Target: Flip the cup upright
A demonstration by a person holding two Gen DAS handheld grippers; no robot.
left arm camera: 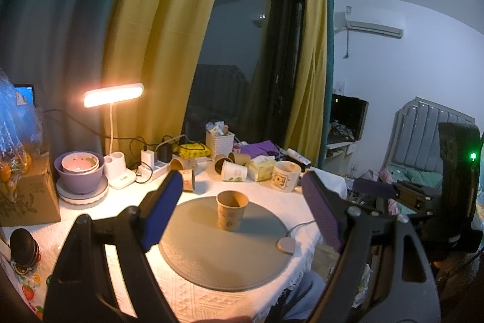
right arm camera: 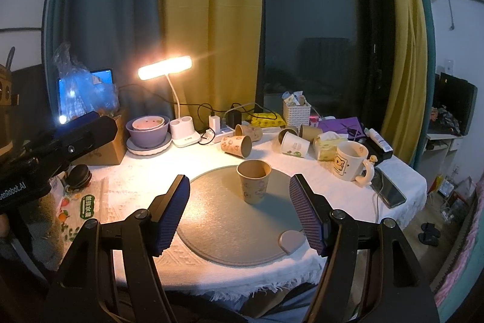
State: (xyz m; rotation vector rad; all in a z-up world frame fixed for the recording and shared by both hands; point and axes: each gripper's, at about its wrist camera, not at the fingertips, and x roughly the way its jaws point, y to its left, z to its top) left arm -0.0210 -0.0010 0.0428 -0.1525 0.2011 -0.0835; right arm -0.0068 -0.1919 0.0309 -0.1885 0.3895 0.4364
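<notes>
A brown paper cup [left arm camera: 231, 210] stands upright, mouth up, on a round grey mat [left arm camera: 211, 256]. It also shows in the right wrist view [right arm camera: 253, 181] on the same mat [right arm camera: 217, 229]. My left gripper [left arm camera: 242, 196] is open and empty, held back from the cup and nearer than it. My right gripper [right arm camera: 239, 196] is open and empty, also short of the cup, with the cup between the lines of its blue pads [right arm camera: 171, 217]. The right gripper's body [left arm camera: 453, 177] shows at the right of the left wrist view.
Several paper cups [right arm camera: 236, 145] lie on their sides behind the mat. A white bear mug [right arm camera: 351, 161], tissue pack [right arm camera: 328, 148], phone [right arm camera: 390, 191], lit desk lamp [right arm camera: 165, 67], purple bowls [right arm camera: 148, 130], power strip [right arm camera: 222, 126] and cardboard box [left arm camera: 27, 196] crowd the white-clothed table.
</notes>
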